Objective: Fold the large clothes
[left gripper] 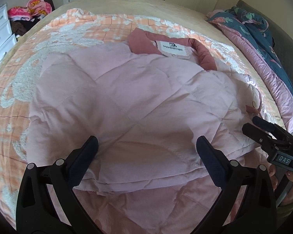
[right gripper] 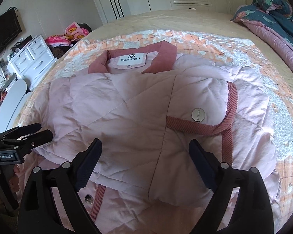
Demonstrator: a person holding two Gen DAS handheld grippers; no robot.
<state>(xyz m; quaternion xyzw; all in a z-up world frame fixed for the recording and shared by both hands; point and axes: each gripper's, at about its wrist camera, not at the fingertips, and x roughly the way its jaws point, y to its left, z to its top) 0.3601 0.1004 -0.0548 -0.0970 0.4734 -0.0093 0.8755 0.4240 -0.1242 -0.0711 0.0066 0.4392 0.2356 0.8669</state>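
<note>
The pink quilted jacket (right gripper: 138, 105) lay on the bed (right gripper: 166, 19), over an orange-and-white blanket (right gripper: 214, 42), collar (right gripper: 132, 58) away from the person and both side panels apparently folded in over the middle. The left tool (left gripper: 147, 147) and the right tool (right gripper: 145, 150) both hovered spread wide above the near part of the folded body, grasping nothing. The sides looked done, and the lengthwise fold seemed to be in hand. Next, each tool would probably need to drop to the near hem, which lay partly hidden beneath the fingers, clench on a corner, and carry it evenly toward the collar.
</note>
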